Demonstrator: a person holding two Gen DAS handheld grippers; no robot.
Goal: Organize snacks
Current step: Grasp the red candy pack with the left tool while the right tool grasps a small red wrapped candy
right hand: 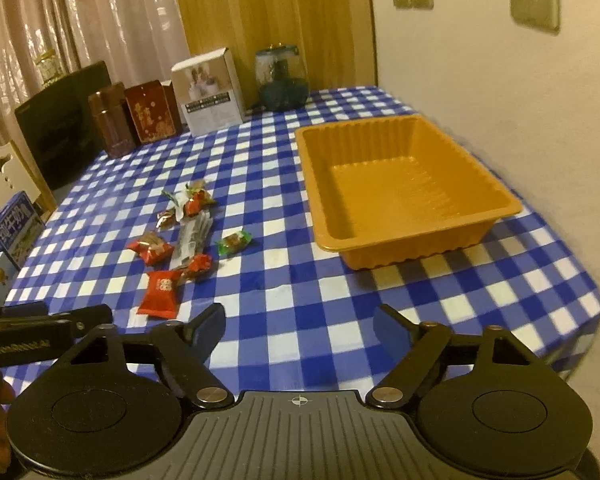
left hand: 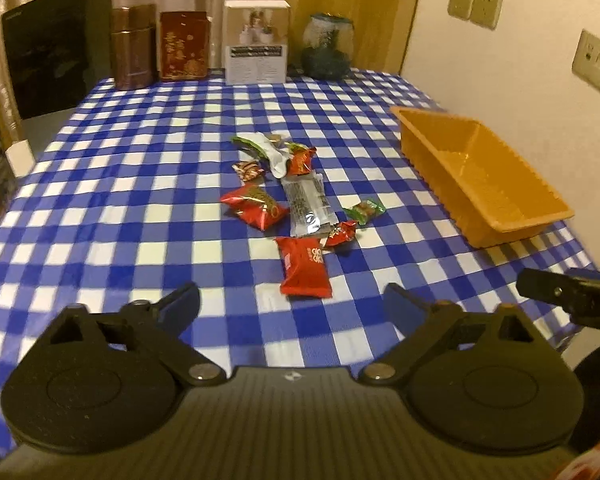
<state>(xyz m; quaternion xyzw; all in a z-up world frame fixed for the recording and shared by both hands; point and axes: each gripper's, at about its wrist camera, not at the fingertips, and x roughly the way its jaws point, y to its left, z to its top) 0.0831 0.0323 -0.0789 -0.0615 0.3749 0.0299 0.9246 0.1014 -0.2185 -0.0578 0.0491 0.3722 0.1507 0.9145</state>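
Facing scattered snacks (left hand: 284, 204), tray (left hand: 496, 184) apparently bare.

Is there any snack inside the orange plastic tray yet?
No, the orange plastic tray shows only its bare ribbed floor; the wrapped snacks lie on the checked cloth.

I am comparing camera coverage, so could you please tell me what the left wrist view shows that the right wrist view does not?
Only the left wrist view shows the open left gripper with nothing between its fingers. Only the right wrist view shows the blue-and-white milk carton and white chair back. Both show the scattered snack packets, empty orange plastic tray and blue checked tablecloth.
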